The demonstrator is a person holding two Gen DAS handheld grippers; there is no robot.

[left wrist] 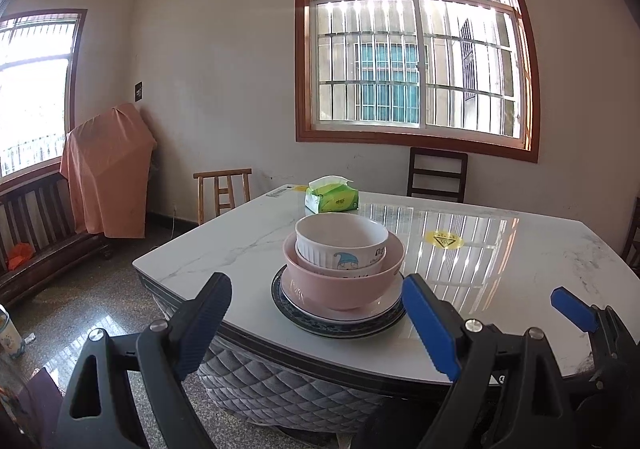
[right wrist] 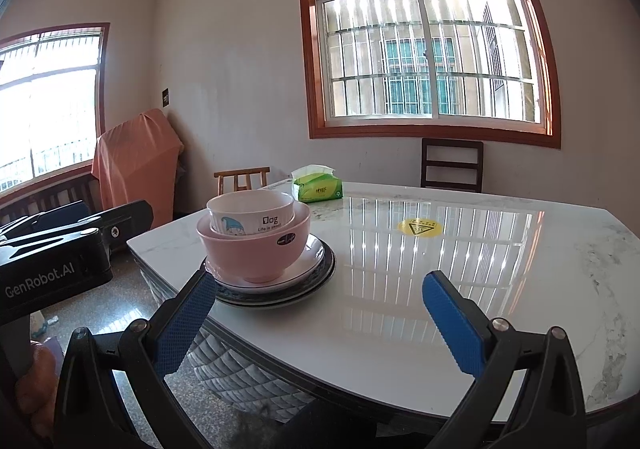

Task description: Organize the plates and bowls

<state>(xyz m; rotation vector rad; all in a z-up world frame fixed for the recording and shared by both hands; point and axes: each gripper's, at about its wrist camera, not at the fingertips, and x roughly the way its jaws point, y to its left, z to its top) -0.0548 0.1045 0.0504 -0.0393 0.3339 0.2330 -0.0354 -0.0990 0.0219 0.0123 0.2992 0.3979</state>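
Observation:
A white bowl with a cartoon print (left wrist: 341, 241) (right wrist: 251, 215) sits inside a pink bowl (left wrist: 344, 283) (right wrist: 256, 251). The pink bowl stands on a white plate (left wrist: 380, 309) (right wrist: 308, 261), which lies on a blue-rimmed plate (left wrist: 344, 329) (right wrist: 280, 299). The stack is near the front left edge of the white marble table (left wrist: 500, 289) (right wrist: 440, 269). My left gripper (left wrist: 318, 319) is open and empty, just short of the stack. My right gripper (right wrist: 320, 319) is open and empty, to the right of the stack. The right gripper's fingers (left wrist: 572, 309) show at the right of the left wrist view.
A green tissue pack (left wrist: 331, 197) (right wrist: 318, 185) lies at the table's far side. A yellow sticker (left wrist: 444, 239) (right wrist: 418, 227) is on the tabletop. Wooden chairs (left wrist: 437, 175) (right wrist: 242, 179) stand around the table. A covered object (left wrist: 108, 173) stands by the left wall.

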